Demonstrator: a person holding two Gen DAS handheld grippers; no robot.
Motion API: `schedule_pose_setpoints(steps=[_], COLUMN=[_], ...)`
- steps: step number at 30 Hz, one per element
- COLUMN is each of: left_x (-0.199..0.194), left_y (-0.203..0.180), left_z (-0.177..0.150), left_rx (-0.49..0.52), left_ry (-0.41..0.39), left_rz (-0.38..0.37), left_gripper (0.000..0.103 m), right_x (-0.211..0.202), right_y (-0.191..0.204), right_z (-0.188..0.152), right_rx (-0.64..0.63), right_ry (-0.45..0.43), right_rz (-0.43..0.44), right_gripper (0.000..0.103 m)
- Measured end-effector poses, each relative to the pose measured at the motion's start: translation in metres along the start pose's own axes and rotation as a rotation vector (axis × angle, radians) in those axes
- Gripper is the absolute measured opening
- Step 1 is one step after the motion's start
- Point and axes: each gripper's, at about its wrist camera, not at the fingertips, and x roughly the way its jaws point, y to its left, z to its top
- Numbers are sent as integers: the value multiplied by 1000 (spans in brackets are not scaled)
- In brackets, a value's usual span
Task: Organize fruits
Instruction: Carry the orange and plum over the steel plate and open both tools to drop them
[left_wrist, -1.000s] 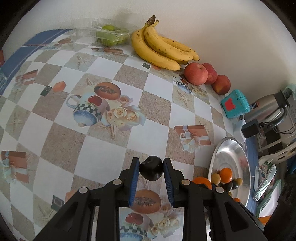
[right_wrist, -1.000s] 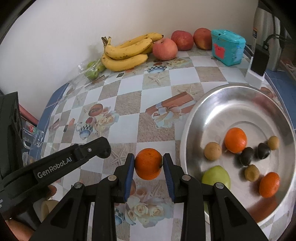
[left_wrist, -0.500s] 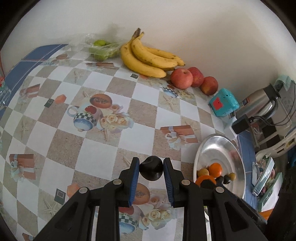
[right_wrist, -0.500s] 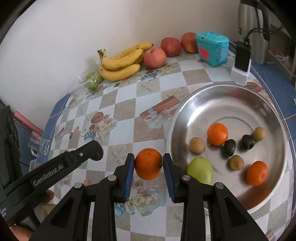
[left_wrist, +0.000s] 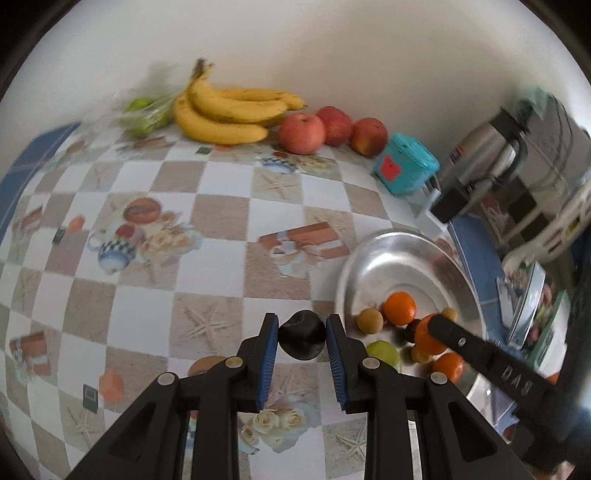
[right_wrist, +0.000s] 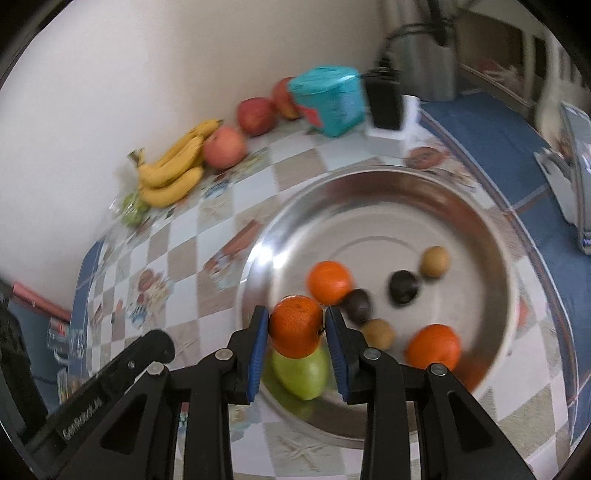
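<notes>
The left gripper (left_wrist: 302, 334) pinches a small, round, glossy dark fruit (left_wrist: 302, 339) between its blue pads, held above the checkered tablecloth (left_wrist: 221, 221) just beside the rim of a shiny metal bowl (left_wrist: 388, 251). The right gripper (right_wrist: 296, 326) clamps a bright, dimpled orange (right_wrist: 295, 326) above the bowl's near-left side, over a green pear (right_wrist: 301, 373) lying in the bowl. Loose in the bowl lie two more oranges (right_wrist: 330, 282), two dark fruits (right_wrist: 404, 286) and two small brownish ones (right_wrist: 436, 261), while bananas (left_wrist: 229, 110) and three red apples (left_wrist: 301, 133) sit along the wall.
</notes>
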Motion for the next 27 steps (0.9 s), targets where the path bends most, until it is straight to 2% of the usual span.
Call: schedule_pose_setpoints(steps=[5, 13, 27], left_x=[8, 17, 43], left_y=[-24, -44, -39], left_z=[-5, -9, -13], left_rx=[77, 147, 132], left_ry=[-1, 3, 53], left_rz=[-40, -104, -99], left_gripper=[28, 28, 29], right_x=[-5, -5, 9], right_y=[-24, -23, -22], right_z=[4, 2, -7], right_rx=[66, 59, 60], right_ry=[-10, 11, 104], right_rz=[-22, -41, -64], right_gripper=[33, 33, 34])
